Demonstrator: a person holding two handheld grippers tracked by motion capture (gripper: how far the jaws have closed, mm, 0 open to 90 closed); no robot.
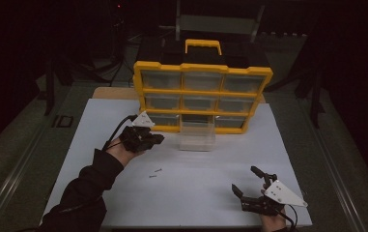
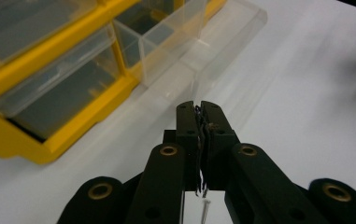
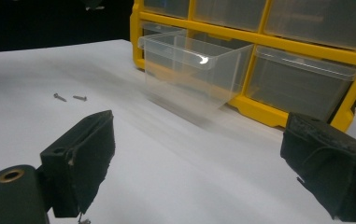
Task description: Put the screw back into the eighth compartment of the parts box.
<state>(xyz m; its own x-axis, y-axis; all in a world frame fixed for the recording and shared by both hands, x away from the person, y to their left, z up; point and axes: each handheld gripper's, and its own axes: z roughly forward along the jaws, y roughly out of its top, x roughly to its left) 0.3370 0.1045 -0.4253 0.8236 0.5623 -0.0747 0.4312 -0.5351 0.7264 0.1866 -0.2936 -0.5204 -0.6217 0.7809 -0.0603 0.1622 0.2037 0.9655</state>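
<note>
Clearly the left gripper (image 2: 200,108), jaws pinched on a screw (image 2: 198,122), nears the pulled-out drawer (image 1: 197,135); releasing early drops it on the desk (image 1: 196,193) (right gripper (image 1: 249,182) gapes empty).

Both grippers were black. The left gripper (image 1: 158,138) showed brass-coloured pivot rivets; the right gripper (image 1: 247,182) carried a grey plate. The sleeve (image 1: 87,186) was black.

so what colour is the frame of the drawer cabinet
Yellow, with clear plastic drawers; the cabinet frame shows best in the high view.
</note>
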